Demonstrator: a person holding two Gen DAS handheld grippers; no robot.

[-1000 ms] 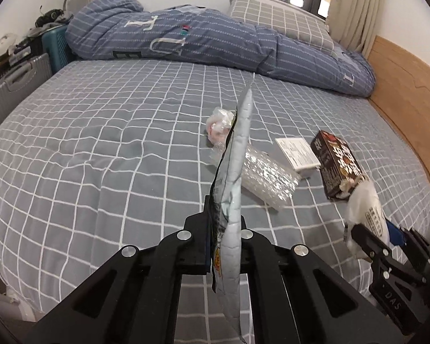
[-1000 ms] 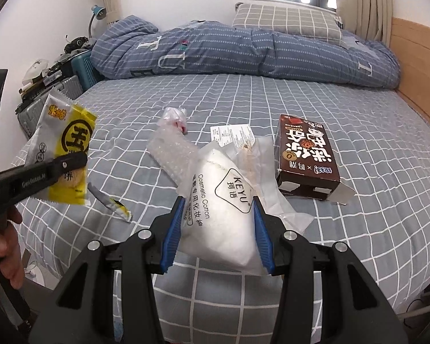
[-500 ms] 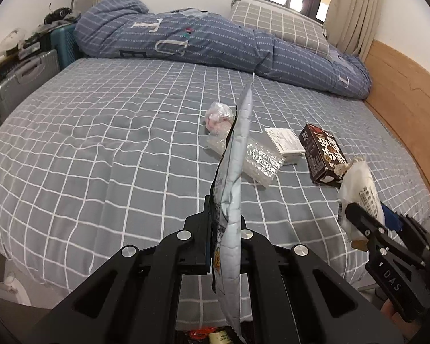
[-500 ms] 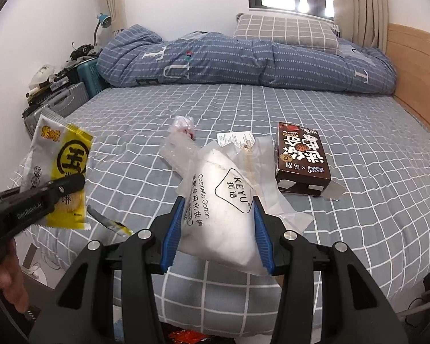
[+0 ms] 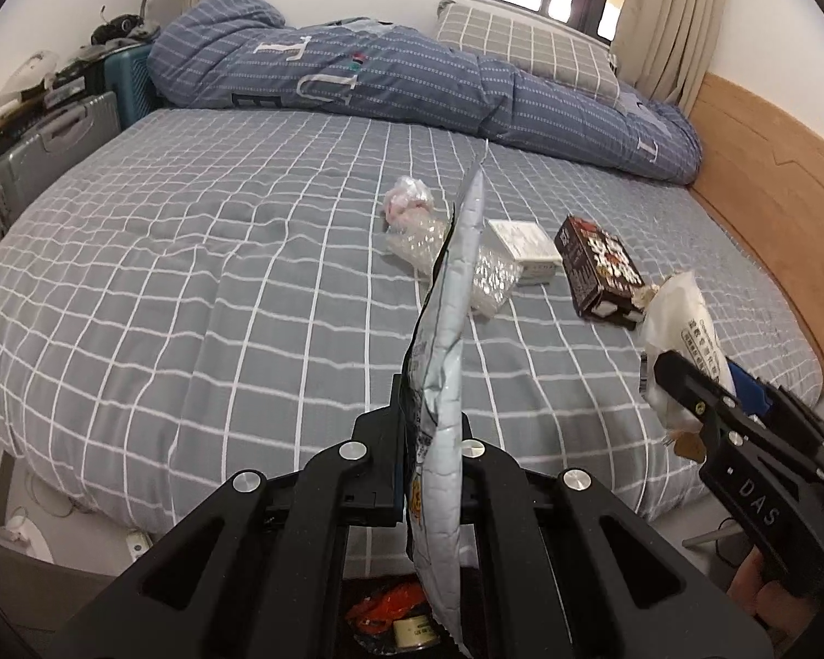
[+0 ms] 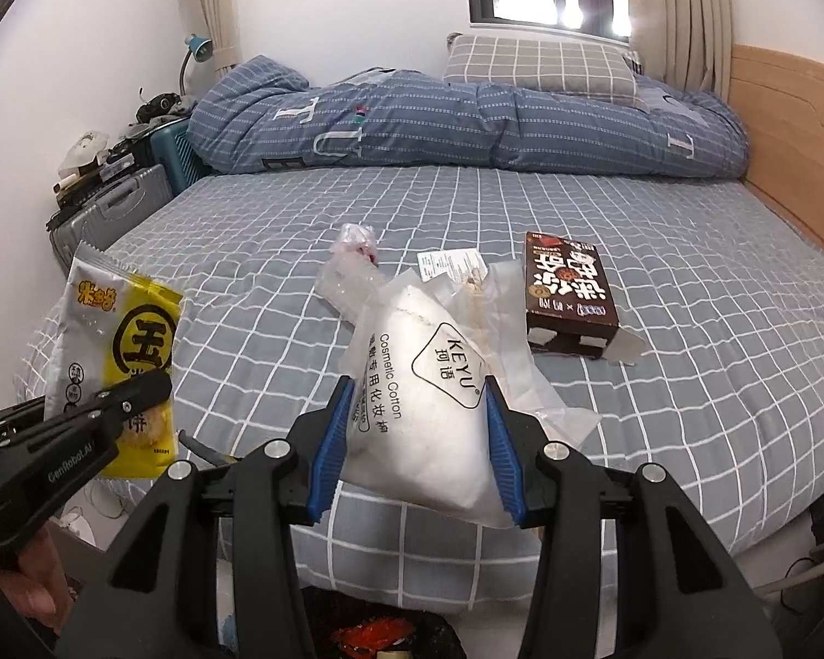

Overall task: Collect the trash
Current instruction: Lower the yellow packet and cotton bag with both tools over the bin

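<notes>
Left gripper (image 5: 433, 439) is clamping fully closed on snack wrapper (image 5: 445, 340), right gripper (image 6: 415, 439) is pinching cotton bag (image 6: 428, 401) half-open, both hanging over dark bin (image 6: 379, 634) at bottom frame, likely for dropping.

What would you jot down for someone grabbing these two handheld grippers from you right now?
Left gripper: shut on the yellow snack wrapper.
Right gripper: shut on the cosmetic cotton bag.
Both are off the bed's near edge, above a dark bin with rubbish inside.
Done: two pieces lifted.
Left: drop them, then fetch the brown box, white box, bubble wrap and crumpled plastic from the bed.
</notes>
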